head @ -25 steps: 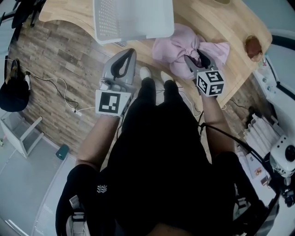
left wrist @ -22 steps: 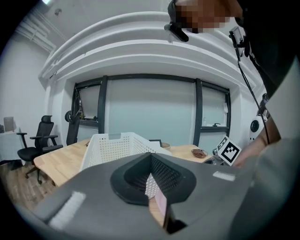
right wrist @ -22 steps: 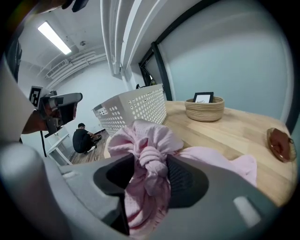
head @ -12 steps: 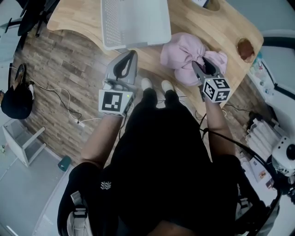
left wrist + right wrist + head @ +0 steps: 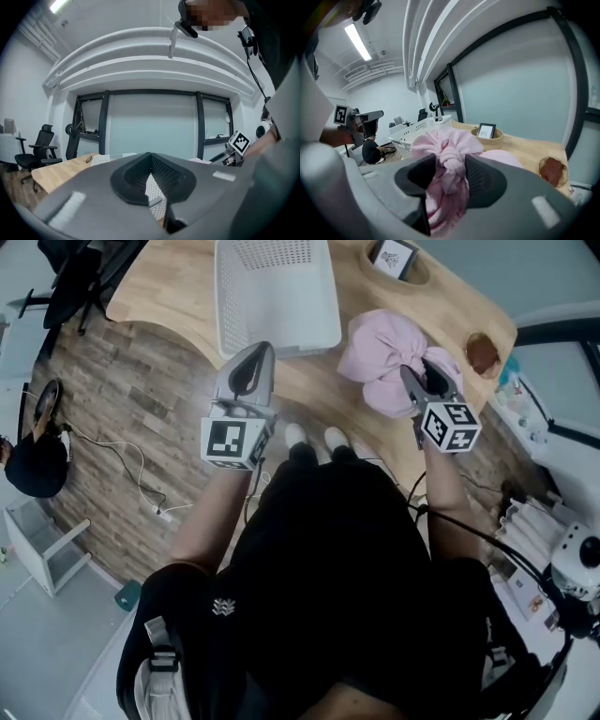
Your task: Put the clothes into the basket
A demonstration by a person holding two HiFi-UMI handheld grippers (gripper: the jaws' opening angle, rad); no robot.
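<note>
The pink clothes bundle lies on the table, right of the basket. The right gripper pinches its knot. The left gripper is closed on nothing. The bundle looks soft and light, and the knot is probably the firmest hold.

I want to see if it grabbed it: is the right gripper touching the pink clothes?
Touching. The right gripper view shows the pink clothes squeezed tight inside the right gripper.

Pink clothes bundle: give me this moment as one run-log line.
right gripper: shut on pink clothes bundle | left gripper: shut, empty | bundle: beside white basket, not inside
</note>
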